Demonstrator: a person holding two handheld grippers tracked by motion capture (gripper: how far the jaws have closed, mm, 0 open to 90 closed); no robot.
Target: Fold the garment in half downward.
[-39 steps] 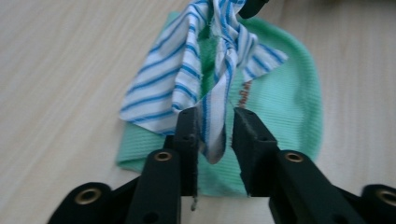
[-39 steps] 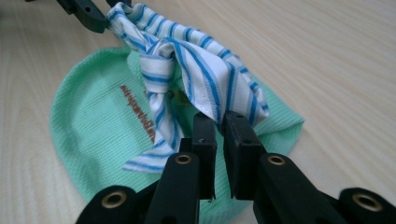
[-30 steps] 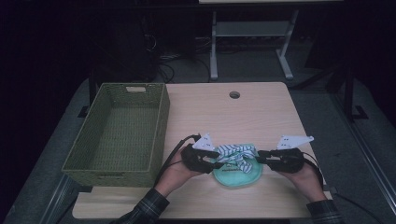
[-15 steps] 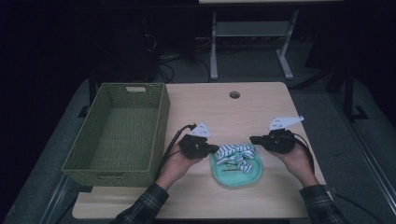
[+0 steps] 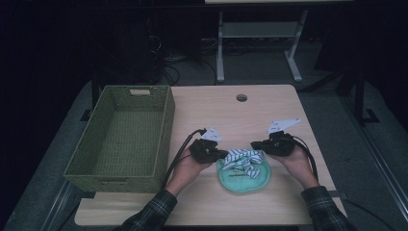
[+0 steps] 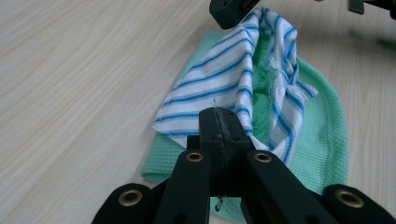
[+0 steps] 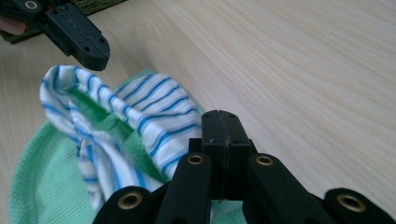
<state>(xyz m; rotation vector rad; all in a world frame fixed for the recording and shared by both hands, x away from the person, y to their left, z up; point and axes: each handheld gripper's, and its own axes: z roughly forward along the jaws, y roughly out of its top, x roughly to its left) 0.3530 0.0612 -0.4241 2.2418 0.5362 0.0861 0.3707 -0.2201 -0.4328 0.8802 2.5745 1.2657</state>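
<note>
1. The jaws of the left gripper are pressed together, and they pinch one edge of the striped cloth. In the left gripper view a thin line of fabric sits between the two black tips.

2. The jaws of the right gripper are also pressed together on the opposite edge of the same cloth, so it hangs slightly gathered between the two grippers.

3. The striped cloth lies on top of a green cloth, near the front edge of the bench, between the person's two hands (the green one is touching the bench, flat).

4. What could go wrong, in my judgement: each grip holds very little fabric, so a quick pull apart can make one edge slip out. Also the green cloth may cling to the striped one and be dragged along, because part of the striped cloth rests in its folds.

5. Materials: the striped cloth is thin and soft, white with blue lines, and it folds easily. The green cloth is thicker, with a small waffle texture and a rounded outline.

6. Farther left stands a woven basket, rectangular and olive green, with a handle slot in its far wall. The bench has a pale wood grain and a round hole near its far edge.
</note>
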